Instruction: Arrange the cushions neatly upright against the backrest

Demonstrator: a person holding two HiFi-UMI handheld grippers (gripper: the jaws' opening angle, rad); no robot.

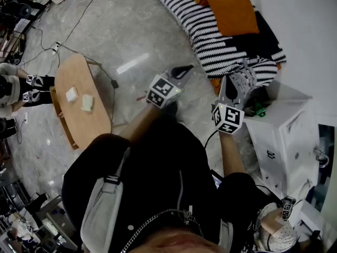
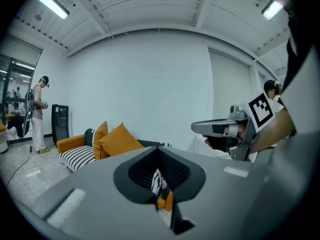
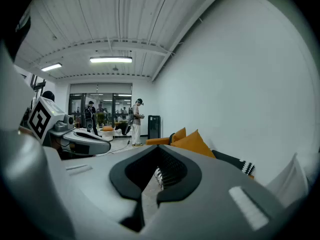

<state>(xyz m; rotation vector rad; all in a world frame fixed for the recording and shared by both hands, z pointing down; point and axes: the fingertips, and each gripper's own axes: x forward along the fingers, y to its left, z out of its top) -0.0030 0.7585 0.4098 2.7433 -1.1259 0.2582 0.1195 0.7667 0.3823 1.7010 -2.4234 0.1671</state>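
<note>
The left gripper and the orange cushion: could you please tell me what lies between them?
Head view: bare grey floor, then the striped sofa seat, between left gripper and orange cushion.

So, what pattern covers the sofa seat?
Black-and-white stripes on the seat; clearest in the head view.

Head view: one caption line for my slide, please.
A person holds the left claw and right claw, both shut and empty, before a striped sofa with an orange cushion.

Left hand-held gripper (image 1: 183, 70) and right hand-held gripper (image 1: 228, 83) both closed, empty.
</note>
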